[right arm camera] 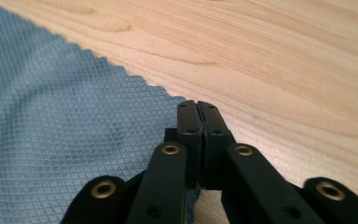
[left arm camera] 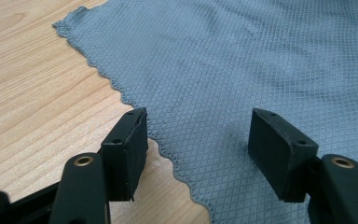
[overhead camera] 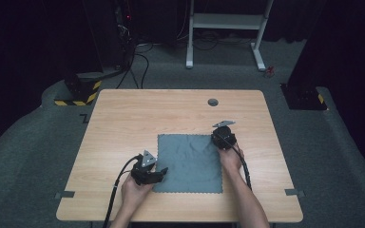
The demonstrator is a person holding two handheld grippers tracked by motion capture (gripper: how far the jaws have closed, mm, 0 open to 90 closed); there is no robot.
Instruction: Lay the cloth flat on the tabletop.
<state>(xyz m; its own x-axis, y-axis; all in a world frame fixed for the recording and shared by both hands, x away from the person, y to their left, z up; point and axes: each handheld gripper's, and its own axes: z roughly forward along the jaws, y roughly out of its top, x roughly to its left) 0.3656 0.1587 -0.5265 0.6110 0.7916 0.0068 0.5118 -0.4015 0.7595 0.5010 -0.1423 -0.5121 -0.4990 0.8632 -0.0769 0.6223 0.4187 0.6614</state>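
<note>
A grey-blue waffle-weave cloth (overhead camera: pixel 190 161) lies spread flat on the wooden table (overhead camera: pixel 123 118), with light wrinkles near its far side. My left gripper (overhead camera: pixel 162 172) rests at the cloth's near-left edge. In the left gripper view its jaws (left arm camera: pixel 198 135) stand open, one fingertip over bare wood and the other over the cloth (left arm camera: pixel 261 60), with the scalloped edge running between them. My right gripper (overhead camera: pixel 217 137) is at the cloth's far-right corner. The right gripper view shows its jaws (right arm camera: pixel 198 105) pressed together, with the edge of the cloth (right arm camera: pixel 51 116) caught between them.
A dark round grommet (overhead camera: pixel 213 102) sits in the table near the far edge. Small tape pieces (overhead camera: pixel 64 194) mark the near corners. Beyond the table stand a white desk frame (overhead camera: pixel 223 21) and dark equipment with cables on the grey floor.
</note>
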